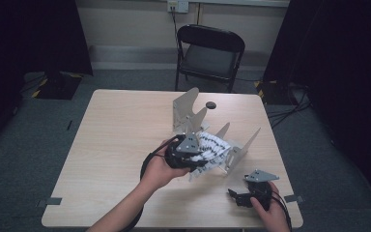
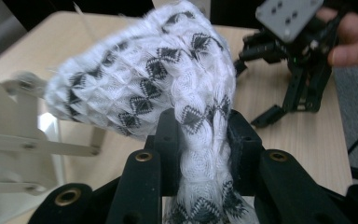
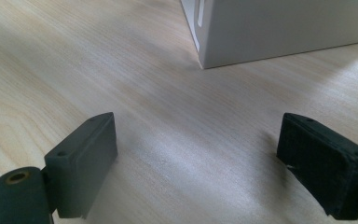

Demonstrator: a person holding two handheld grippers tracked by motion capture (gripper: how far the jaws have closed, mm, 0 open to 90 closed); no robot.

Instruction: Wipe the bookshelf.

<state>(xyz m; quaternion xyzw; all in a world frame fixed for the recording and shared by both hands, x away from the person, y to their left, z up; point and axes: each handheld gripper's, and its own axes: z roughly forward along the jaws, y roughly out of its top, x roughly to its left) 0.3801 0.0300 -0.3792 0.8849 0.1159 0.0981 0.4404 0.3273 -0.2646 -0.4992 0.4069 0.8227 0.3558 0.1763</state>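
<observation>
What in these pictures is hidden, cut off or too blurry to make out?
- Knitted sock, left gripper view: its lower end runs off the bottom edge behind the left gripper; its far end is blurred.
- Folding rack, high view: the sock and the left hand cover its middle.
- White panel, right gripper view: cut off by the top edge.
- Small dark round thing, high view: too small to identify.

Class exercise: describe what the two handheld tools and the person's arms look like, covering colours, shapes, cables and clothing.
Both tools, left tool and right tool, are black, each topped by a grey three-cornered plate with small holes. Each has two blocky black jaws on bolted arms with brass-coloured eyelets. A black cable loops from each. The person's forearms are bare, no sleeves visible.
</observation>
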